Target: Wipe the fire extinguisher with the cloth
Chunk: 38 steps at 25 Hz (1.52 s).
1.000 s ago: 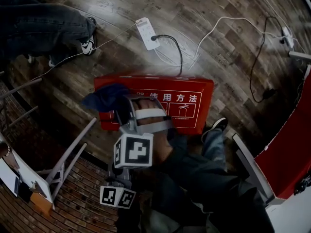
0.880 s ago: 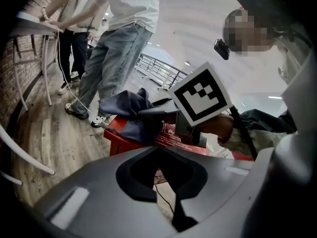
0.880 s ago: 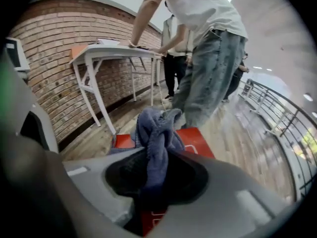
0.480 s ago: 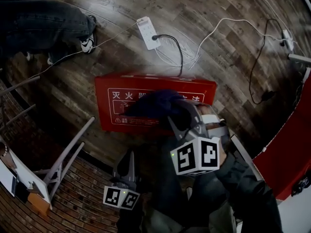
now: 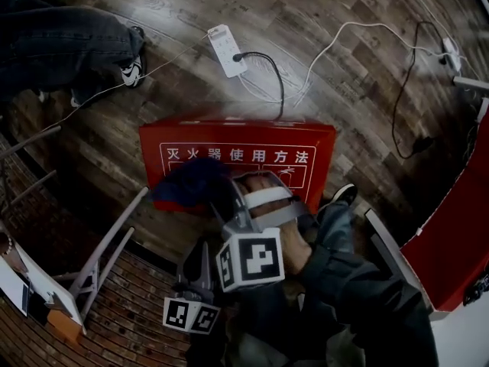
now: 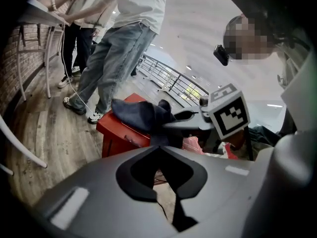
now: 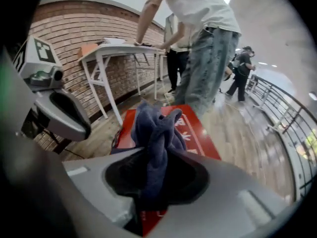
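Cloth [image 7: 157, 133] pinched in right gripper [image 7: 155, 170] fingers [image 7: 218, 182], over red box [image 7: 200, 135]

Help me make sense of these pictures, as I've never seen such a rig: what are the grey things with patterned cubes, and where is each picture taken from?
There is no robot here. A person holds a hand tool in each hand, each ending in two jaws, and the patterned cubes are part of the tools. One picture comes from a camera on the person's head, looking down. The other two come from cameras riding on each tool. The right gripper has its jaws shut on a dark blue cloth, held at the near edge of a red box that lies on the wooden floor. The left gripper has its jaws together, holding nothing. A white power strip lies beyond the box.
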Motion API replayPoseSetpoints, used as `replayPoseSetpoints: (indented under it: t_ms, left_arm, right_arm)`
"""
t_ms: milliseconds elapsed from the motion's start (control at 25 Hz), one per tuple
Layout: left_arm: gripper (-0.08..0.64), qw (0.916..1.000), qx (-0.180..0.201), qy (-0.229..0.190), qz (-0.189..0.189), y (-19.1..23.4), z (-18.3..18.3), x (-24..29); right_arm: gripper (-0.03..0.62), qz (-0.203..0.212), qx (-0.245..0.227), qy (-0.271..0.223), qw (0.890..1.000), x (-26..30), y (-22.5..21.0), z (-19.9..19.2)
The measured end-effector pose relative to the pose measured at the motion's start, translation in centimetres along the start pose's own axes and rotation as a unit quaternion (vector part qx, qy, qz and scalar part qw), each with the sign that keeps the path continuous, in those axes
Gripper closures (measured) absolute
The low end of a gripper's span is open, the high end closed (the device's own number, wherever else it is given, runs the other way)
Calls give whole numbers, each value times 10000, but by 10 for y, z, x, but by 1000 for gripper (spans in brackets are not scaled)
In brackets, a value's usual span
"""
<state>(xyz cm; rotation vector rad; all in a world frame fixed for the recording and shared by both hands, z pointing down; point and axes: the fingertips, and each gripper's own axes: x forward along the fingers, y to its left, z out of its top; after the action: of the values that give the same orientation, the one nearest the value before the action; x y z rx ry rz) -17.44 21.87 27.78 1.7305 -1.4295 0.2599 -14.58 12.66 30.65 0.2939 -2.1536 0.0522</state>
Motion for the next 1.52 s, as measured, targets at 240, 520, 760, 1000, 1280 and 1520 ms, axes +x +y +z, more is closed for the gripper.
replayPoseSetpoints:
  t_ms: [240,520,760,1000,1280,1520]
  left_arm:
    - [555,9999,-69,-118,-104,-8,10,7]
    - [555,9989,-54,-103,-462,-27,15,22]
    - [555,9993,-139,-147,-322,-36,20,38]
    - [555,9990,-211,-381,4,-52,46,59]
    - [555,9971,-500,-549,155,-88,53,95]
    - [555,9955,-671,-626,234,-101,53,105]
  right_arm:
    - [492,94,358,119,9992,-37,18,-56]
    - [492,-1041,1272,687,9840,-89,-83,-135]
    - [492,-604,704,310,9952,-69,-72,-102]
    - [492,1036,-479,-21,9935,-53,-30,-74]
    - [492,631,328,94,9974,-81,-132,-125]
    - [494,2232,778,-462,9706,-68,-163,-156]
